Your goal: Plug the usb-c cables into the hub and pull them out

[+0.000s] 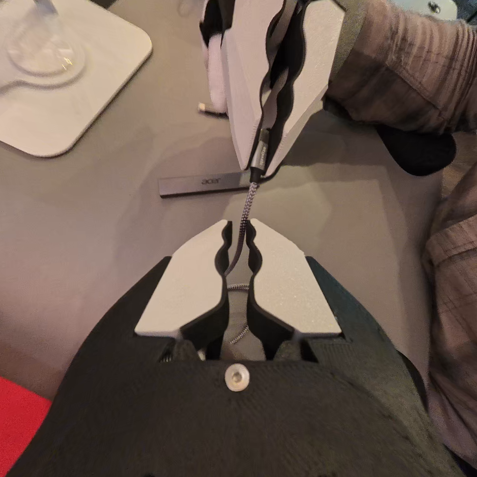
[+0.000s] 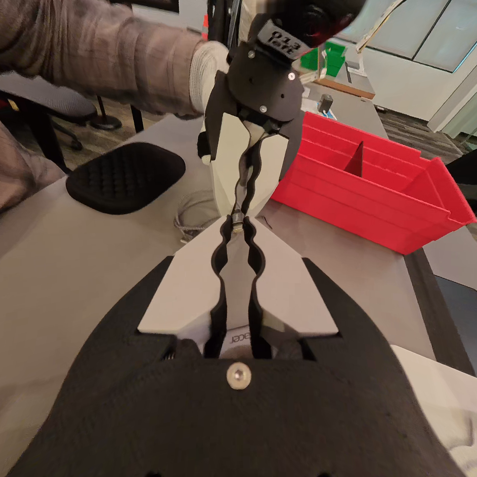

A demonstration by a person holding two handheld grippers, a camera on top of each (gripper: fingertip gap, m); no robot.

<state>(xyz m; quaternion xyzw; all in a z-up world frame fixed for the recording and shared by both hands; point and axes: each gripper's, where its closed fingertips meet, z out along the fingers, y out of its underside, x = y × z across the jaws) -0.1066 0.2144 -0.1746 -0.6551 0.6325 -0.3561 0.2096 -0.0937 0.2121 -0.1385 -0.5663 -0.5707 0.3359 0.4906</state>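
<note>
A grey braided usb-c cable (image 1: 246,204) stretches between my two grippers above the grey table. My left gripper (image 1: 239,224) is shut on the cable just behind the plug; it also shows in the right wrist view (image 2: 240,209), pointing down. My right gripper (image 2: 237,222) is shut on the cable's metal-grey plug (image 2: 236,223), whose bare tip points toward the camera. The right gripper also shows in the left wrist view (image 1: 256,169), holding the plug (image 1: 261,152). The grey hub (image 1: 201,184) lies flat on the table beyond the grippers, with nothing plugged in on the side I see.
A white monitor stand base (image 1: 64,103) lies at far left. A black padded rest (image 2: 124,178) sits by the table edge. A red bin (image 2: 361,196) stands on the right. Coiled braided cable (image 2: 191,219) lies on the table. A white plug (image 1: 202,107) lies behind the hub. My left and right fingertips are right by each other. Between my left fingertips and the grey hub (image 1: 201,184) there is roughly 11 cm.
</note>
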